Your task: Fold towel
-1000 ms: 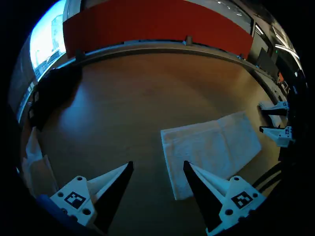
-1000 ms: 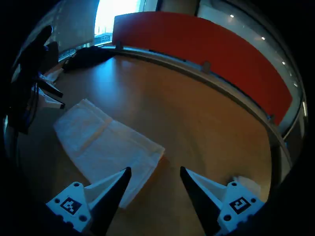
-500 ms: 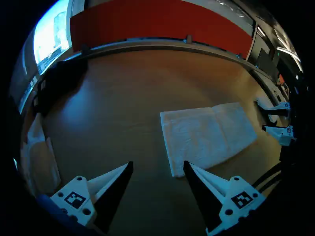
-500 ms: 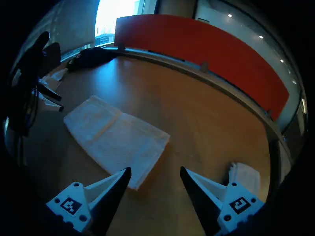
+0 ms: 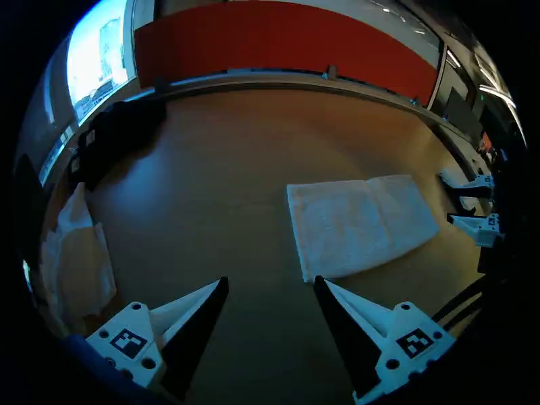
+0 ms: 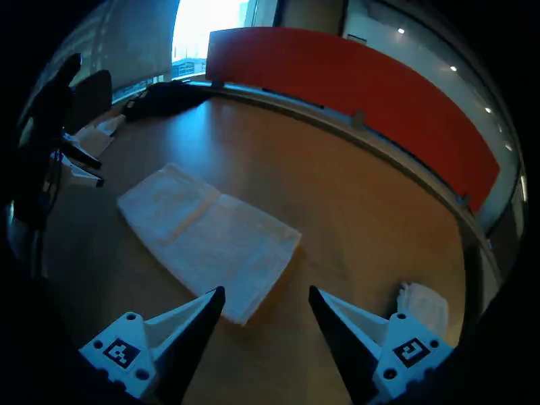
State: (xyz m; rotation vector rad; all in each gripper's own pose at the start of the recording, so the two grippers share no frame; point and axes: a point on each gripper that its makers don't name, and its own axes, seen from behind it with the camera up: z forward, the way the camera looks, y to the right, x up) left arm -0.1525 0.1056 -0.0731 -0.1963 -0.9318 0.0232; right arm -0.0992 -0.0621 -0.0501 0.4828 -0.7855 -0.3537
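Wooden tabletop (image 5: 223,175) runs back to a red panel (image 5: 283,37). In the left gripper view, a heap of white cloths (image 5: 77,260) sits at the left edge, with a dark bag (image 5: 118,131) behind it. The left gripper (image 5: 270,280) hovers over bare wood, fingers spread and empty. Just right of it the towel (image 5: 361,223) lies flat, folded into a rectangle. Farther right, the right gripper (image 5: 445,197) is likewise spread and empty, near the towel's end.
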